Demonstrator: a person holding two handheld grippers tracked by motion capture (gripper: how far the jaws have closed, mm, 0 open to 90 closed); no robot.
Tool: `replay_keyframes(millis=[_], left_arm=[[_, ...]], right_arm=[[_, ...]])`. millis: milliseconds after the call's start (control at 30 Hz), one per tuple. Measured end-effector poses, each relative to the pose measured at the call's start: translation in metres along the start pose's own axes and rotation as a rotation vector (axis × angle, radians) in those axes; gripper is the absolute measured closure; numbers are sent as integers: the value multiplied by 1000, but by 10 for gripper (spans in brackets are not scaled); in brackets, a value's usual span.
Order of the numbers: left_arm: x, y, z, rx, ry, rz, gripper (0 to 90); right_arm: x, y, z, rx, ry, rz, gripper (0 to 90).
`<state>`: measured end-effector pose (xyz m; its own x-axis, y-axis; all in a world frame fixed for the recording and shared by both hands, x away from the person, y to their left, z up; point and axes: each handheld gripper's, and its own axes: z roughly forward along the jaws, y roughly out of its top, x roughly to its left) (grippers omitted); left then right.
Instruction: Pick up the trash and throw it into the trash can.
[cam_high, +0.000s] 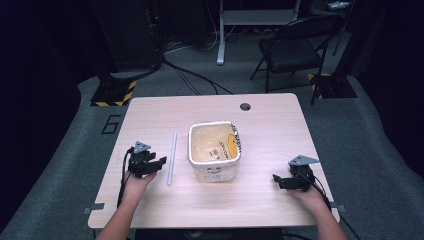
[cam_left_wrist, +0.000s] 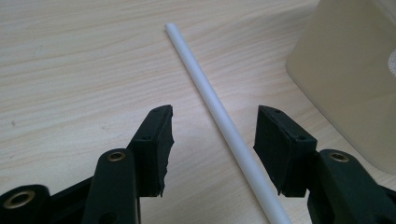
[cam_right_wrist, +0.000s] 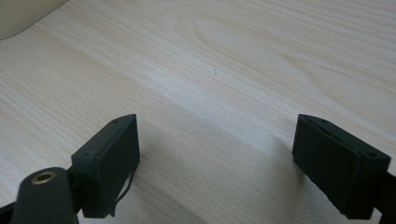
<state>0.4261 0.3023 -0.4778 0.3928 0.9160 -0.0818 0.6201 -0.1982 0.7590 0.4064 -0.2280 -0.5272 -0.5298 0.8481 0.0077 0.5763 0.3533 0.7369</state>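
Note:
A thin white rod (cam_high: 171, 157) lies flat on the wooden table (cam_high: 150, 115), just left of a cream square tub (cam_high: 215, 172) with a yellow label. My left gripper (cam_high: 159, 164) sits at the rod's near end. In the left gripper view the rod (cam_left_wrist: 219, 112) runs between the two black jaws of the left gripper (cam_left_wrist: 215, 135), nearer the right one, and neither pad touches it. The tub's wall (cam_left_wrist: 345, 79) stands at the right edge of that view. My right gripper (cam_high: 277, 181) rests to the right of the tub. Its jaws (cam_right_wrist: 217, 154) stand wide open over bare wood.
A round cable hole (cam_high: 245, 106) sits near the table's far edge. Beyond the table stand a black folding chair (cam_high: 295, 50), a white desk leg (cam_high: 220, 35) and floor cables. A corner of the tub (cam_right_wrist: 23, 16) shows at the top left of the right gripper view.

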Motion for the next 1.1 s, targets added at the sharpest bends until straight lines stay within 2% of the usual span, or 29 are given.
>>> replay_keyframes(millis=[167,367,667,867,1100], left_arm=[[-4,-1,5,8,-5,-7,522],[-10,-1,11,23,-8,16,554],[-12,-5,19,36,-39,-11,591],[-14,-10,25,42,-34,-9,598],[-18,-13,33,61,-10,26,602]], right_arm=[[0,0,0,0,0,0,141],[0,0,0,0,2,-1,141],[0,0,0,1,1,-1,141],[0,0,0,0,1,-1,141],[0,0,0,0,1,-2,141]])
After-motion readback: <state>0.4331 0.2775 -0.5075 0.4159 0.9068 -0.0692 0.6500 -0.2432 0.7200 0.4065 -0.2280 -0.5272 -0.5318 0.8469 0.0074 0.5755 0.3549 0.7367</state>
